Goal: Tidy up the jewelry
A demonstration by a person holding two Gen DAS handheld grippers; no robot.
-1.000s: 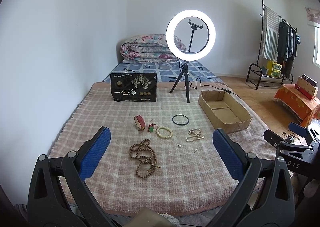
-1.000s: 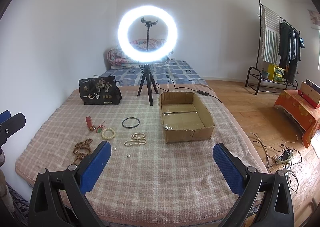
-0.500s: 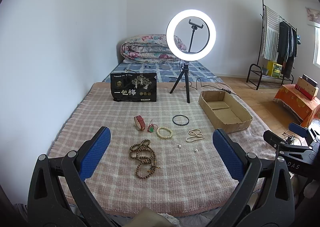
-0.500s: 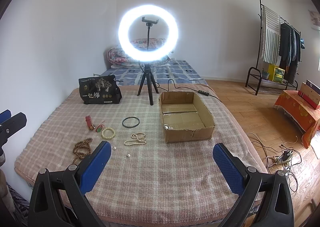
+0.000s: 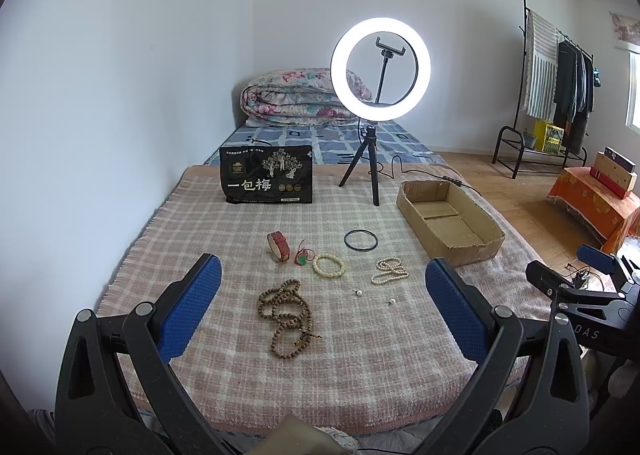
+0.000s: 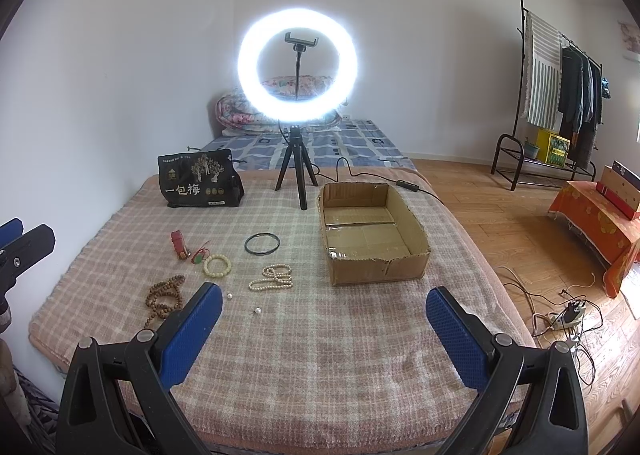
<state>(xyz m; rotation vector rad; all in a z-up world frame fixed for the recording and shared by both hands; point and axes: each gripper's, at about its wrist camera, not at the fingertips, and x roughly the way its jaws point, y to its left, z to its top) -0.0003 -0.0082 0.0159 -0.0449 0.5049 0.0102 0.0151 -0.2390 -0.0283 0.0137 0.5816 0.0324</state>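
1. Left gripper [image 5: 322, 301] and right gripper [image 6: 324, 321]: jaws wide apart, holding nothing, lower frame.
2. Plaid blanket [image 6: 320, 355]: jewelry [image 6: 218, 266] scattered centre-left; box [image 6: 370, 233] centre-right.
3. Ring light [image 6: 298, 69] upper centre; clothes rack [image 6: 560, 87] far right.

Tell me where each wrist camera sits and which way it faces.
Left wrist: low at the bed's near edge, looking across the wooden bead necklace; the open left gripper frames it, right gripper at far right.
Right wrist: further right, facing the cardboard box; the open right gripper shows, left gripper's tip at far left.
Shared: the plaid blanket, jewelry, box and ring light.
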